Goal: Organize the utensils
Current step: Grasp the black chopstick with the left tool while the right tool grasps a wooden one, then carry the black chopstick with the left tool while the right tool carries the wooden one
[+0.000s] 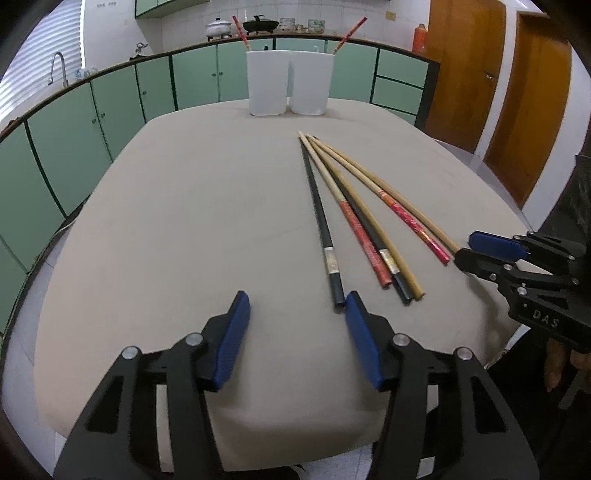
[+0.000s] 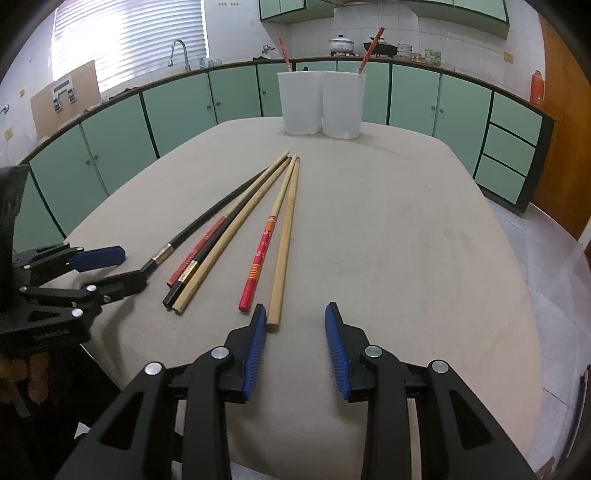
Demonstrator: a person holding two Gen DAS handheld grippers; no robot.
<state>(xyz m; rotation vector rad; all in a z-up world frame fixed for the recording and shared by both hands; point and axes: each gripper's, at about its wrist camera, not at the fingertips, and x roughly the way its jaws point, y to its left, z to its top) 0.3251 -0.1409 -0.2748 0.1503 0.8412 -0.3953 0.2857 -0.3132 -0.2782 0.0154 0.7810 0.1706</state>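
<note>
Several chopsticks lie fanned on the beige table [image 1: 166, 221]: black ones [image 1: 321, 221], plain wooden ones [image 1: 410, 206] and red-patterned ones [image 1: 360, 236]. They also show in the right wrist view [image 2: 284, 236]. A white two-compartment holder [image 1: 290, 83] stands at the far edge, with one red-patterned chopstick [image 1: 240, 31] in each compartment; it also shows in the right wrist view [image 2: 321, 105]. My left gripper [image 1: 297, 308] is open and empty, just short of the near end of a black chopstick. My right gripper [image 2: 295, 317] is open and empty, by the near end of a wooden chopstick [image 2: 286, 236].
Green kitchen cabinets [image 1: 110, 103] with a counter run behind the table. A sink tap [image 2: 181, 51] and pots [image 2: 341, 44] sit on the counter. Wooden doors [image 1: 465, 70] stand at the right. The table's near edge lies under both grippers.
</note>
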